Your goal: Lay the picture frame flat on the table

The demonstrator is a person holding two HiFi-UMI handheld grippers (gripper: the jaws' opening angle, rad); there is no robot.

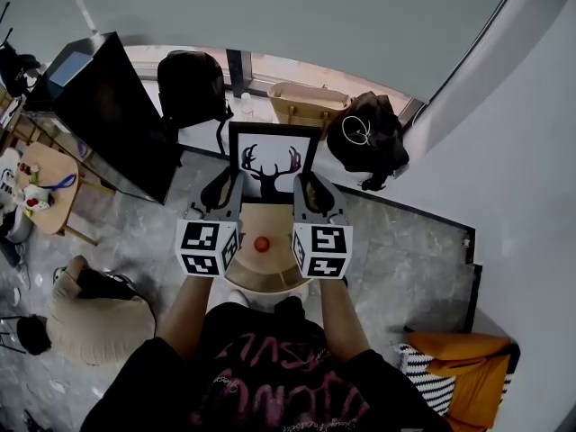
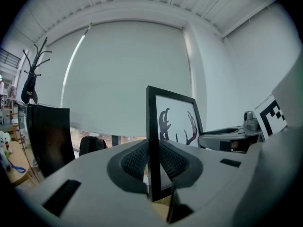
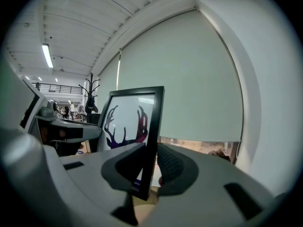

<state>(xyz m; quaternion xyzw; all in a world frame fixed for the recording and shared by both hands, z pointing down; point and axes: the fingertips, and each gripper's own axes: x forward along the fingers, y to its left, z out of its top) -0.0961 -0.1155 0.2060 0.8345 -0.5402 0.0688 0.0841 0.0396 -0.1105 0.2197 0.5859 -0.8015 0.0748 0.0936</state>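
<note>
A: How is the left claw [image 2: 152, 162] seen to be set?

B: It is closed down on the left side rail of the picture frame [image 1: 273, 156]. The thin black rail is pinched between the two ribbed pads, near the frame's lower corner.

A: And the right claw [image 3: 150, 167]?

B: The same is seen there. Its jaws are drawn in on the right side rail, low down, with the rail standing edge-on between them. Nothing else is held.

A: Where is the frame placed?

B: It is held between the two claws and just ahead of their tips, upright, with its printed face turned back towards the person. A dark antler print on a white ground is shown inside the black border. Whether its lower edge touches anything cannot be told.

A: What is found behind the claw tips?

B: A round wooden tabletop [image 1: 270, 223] is seen below and behind them, nearer the person. A small red thing [image 1: 262, 244] lies on it, between the two marker cubes and apart from the frame.

A: And beyond the claws?

B: A black backpack [image 1: 192, 88] is seen past the left claw and a tan basket [image 1: 309, 104] past the right claw, both well beyond the frame.
</note>
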